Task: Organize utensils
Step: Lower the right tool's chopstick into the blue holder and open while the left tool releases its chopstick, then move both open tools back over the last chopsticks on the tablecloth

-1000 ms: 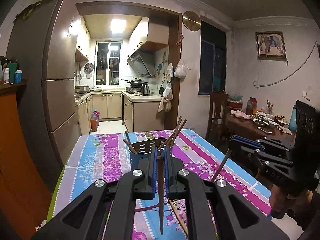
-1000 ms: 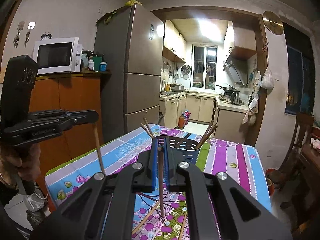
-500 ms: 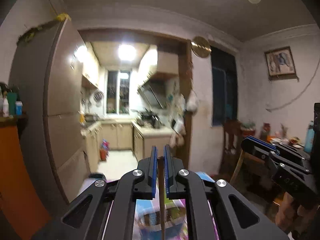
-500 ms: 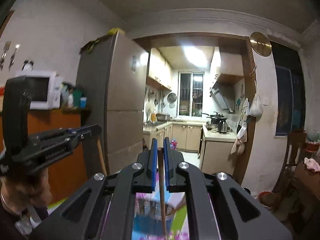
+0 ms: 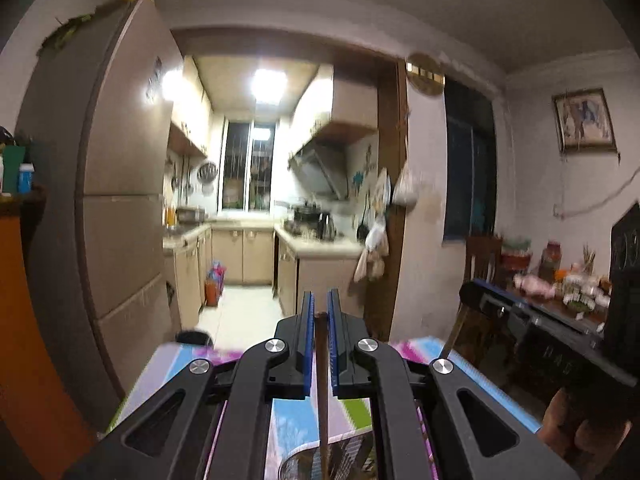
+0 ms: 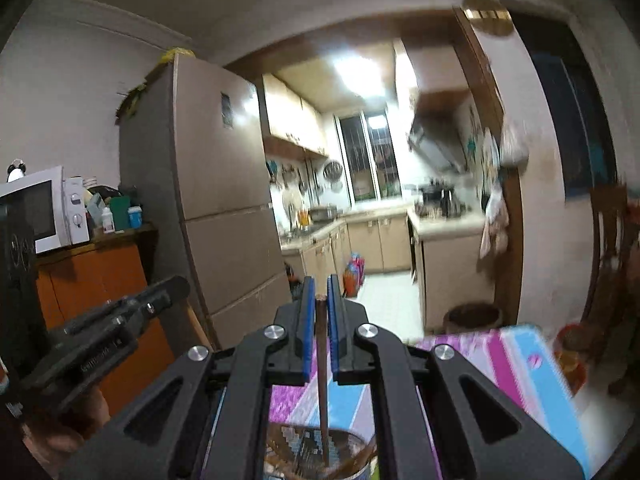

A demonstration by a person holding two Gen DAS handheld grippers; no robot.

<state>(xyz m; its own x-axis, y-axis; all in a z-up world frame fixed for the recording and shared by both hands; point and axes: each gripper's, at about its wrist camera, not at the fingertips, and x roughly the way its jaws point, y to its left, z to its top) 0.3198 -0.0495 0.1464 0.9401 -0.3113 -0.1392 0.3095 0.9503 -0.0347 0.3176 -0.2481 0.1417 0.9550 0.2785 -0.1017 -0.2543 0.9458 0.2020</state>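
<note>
**A:** Starting closest in, what is each tool doing?

**B:** The left gripper (image 5: 320,312) is clamping one brown chopstick (image 5: 322,392) between its blue pads (image 5: 306,344), and the stick is hanging straight down. The right gripper (image 6: 319,292) is pinching a second chopstick (image 6: 322,392) the same way.

**A:** And where is the holder?

**B:** Directly beneath both. The perforated utensil holder (image 6: 316,448) is sitting under the right gripper, and that chopstick's lower end is already dipping inside the holder's rim. In the left view only the holder's mesh edge (image 5: 316,460) is showing at the bottom, with the stick reaching down to it; I cannot tell whether its tip is inside.

**A:** So how should the drop be done well?

**B:** I'd say keep each stick vertical and centred over the holder's opening, lower until the tip is well below the rim, then part the pads gently. The two tools are working close together over the holder, so releasing one at a time should avoid the sticks knocking each other out.

**A:** What's beyond the holder?

**B:** The striped floral tablecloth (image 6: 520,364) is spreading out past it, then the tall fridge (image 6: 208,184) and the microwave (image 6: 36,208) are standing left of the holder, and the kitchen (image 5: 256,216) is lying farther back.

**A:** Any readable writing?

**B:** Raised lettering is showing on the other tool's body in each view, but it is too blurred to read.
</note>
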